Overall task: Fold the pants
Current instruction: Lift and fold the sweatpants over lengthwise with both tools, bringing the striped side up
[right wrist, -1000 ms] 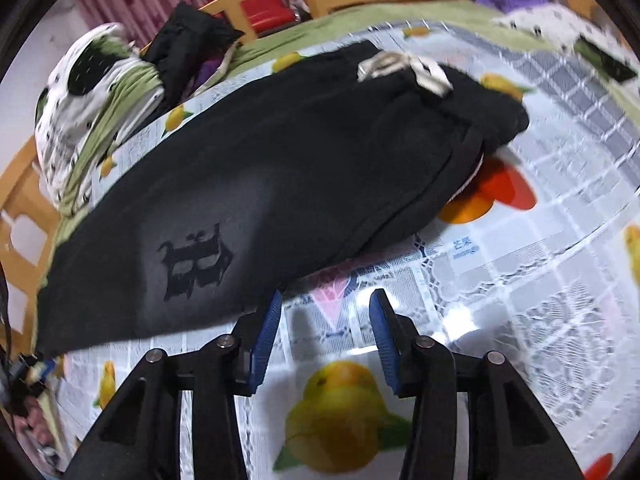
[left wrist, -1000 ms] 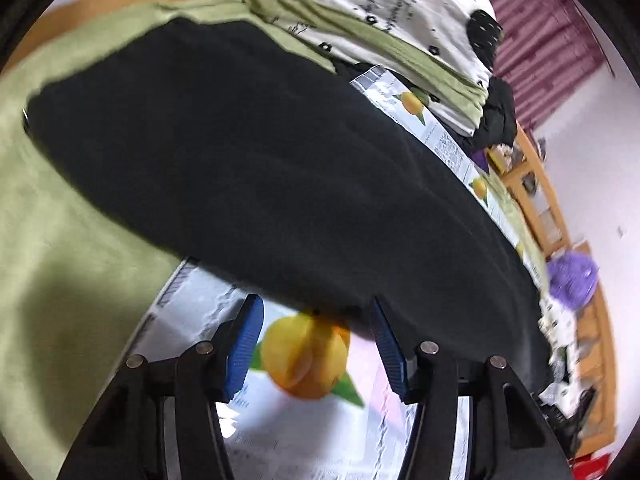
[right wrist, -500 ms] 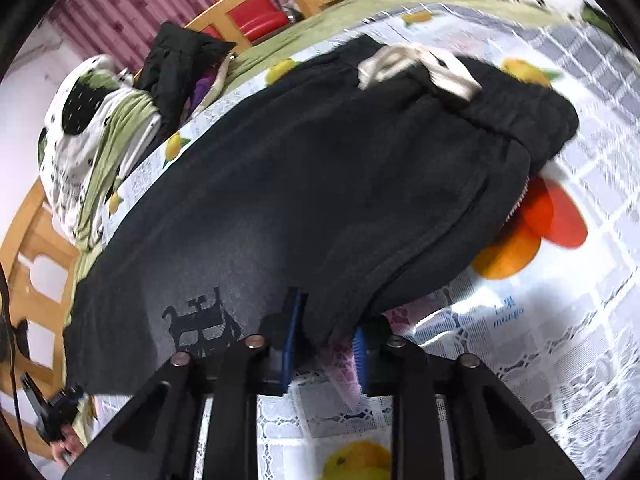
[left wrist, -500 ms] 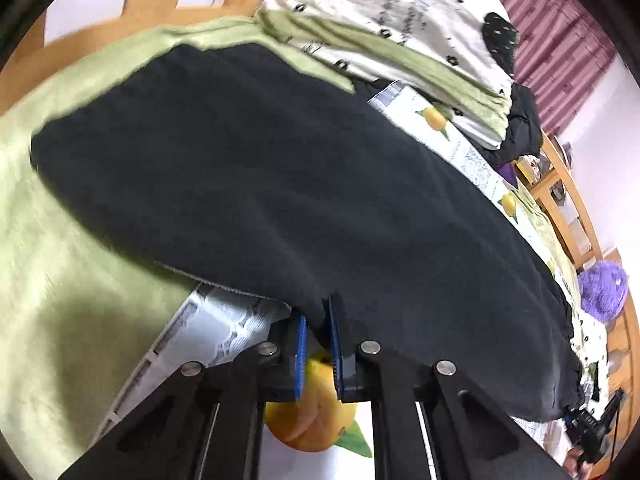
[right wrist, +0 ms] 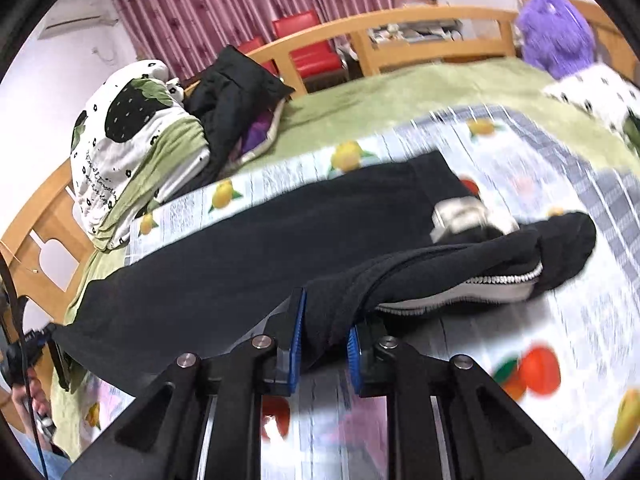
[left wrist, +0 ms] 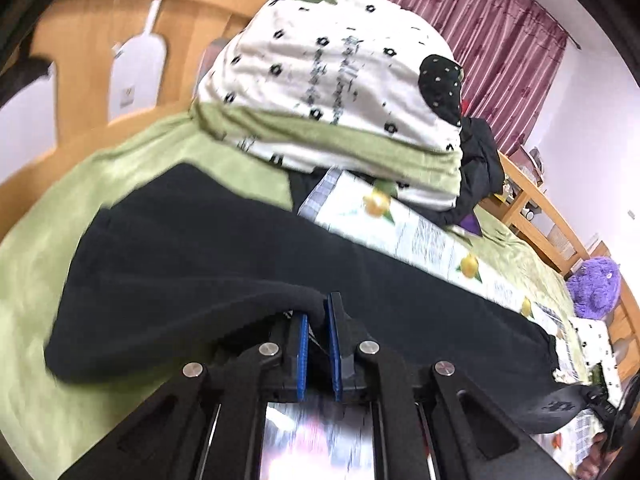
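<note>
Black pants [left wrist: 208, 264] of soft, matt, fleecy cloth with a pale woven drawstring [right wrist: 460, 216]. They lie on a glossy plastic cloth [right wrist: 500, 320] printed with fruit, over a matt green fabric bedspread [left wrist: 36, 240]. The tongs [left wrist: 317, 328] are matt black plastic with blue ribbed pads and shiny metal rivets. The bed frame [right wrist: 420, 24] is smooth varnished wood.

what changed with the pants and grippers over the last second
Both grippers went from open and short of the pants to clamped on their near edge: the left gripper is shut on the pants, and the right gripper is closing on a thick bunch of them. Both have lifted that edge off the fruit-print cloth. The far edge still lies on the cloth, and the quilt pile is unmoved.
</note>
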Tool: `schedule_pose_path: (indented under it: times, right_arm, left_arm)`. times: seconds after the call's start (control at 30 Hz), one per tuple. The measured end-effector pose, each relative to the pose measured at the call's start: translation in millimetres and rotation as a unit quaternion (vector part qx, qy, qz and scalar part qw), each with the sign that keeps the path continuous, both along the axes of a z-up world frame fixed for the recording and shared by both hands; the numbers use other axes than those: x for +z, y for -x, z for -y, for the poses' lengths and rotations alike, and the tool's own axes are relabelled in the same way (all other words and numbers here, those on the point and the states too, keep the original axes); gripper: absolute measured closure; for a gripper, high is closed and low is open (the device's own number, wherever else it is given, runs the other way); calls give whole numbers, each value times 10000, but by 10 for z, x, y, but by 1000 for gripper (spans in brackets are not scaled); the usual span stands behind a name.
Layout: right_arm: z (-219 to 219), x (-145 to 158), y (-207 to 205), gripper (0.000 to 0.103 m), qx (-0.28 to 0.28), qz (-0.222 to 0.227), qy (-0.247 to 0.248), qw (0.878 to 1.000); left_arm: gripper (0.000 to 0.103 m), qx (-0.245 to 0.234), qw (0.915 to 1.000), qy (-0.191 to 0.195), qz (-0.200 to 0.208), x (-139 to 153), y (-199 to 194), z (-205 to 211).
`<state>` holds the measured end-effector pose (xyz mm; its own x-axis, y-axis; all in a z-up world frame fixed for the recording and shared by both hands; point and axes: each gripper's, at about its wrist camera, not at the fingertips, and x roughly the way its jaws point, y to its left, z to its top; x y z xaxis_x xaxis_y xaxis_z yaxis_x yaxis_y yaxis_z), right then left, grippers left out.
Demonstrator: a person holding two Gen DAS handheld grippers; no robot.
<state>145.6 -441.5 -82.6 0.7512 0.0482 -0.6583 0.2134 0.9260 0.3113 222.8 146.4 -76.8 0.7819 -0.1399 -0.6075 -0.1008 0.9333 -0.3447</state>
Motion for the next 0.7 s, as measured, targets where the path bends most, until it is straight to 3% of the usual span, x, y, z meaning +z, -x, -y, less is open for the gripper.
schedule_pose_path:
  times: [0.23,0.47,0.53,0.63,0.7]
  right_arm:
    - [30,98,-879,85,-99,101,280,9995]
    - [-23,-339,-1674,85,-457,-333,700,9959]
    - [-22,-478,-1780,77,-519,-470,714,9950]
    - [-31,-644,-1817,55,-280,-798,648,9943]
    - [-55,-646,-1672,53,-207,-895,657,9936]
  left_arm:
    - [93,151,9992,-313,180,-29,-744,251]
    - [93,102,9976,-680,86,-264,-1302,578]
    - [92,120,9962,-859,11,-340,-1365,650]
    - [62,-7,9955,-946,-104,-378,-1264,694]
    - [38,-27,9957,-924,-95,-348,-1068,694]
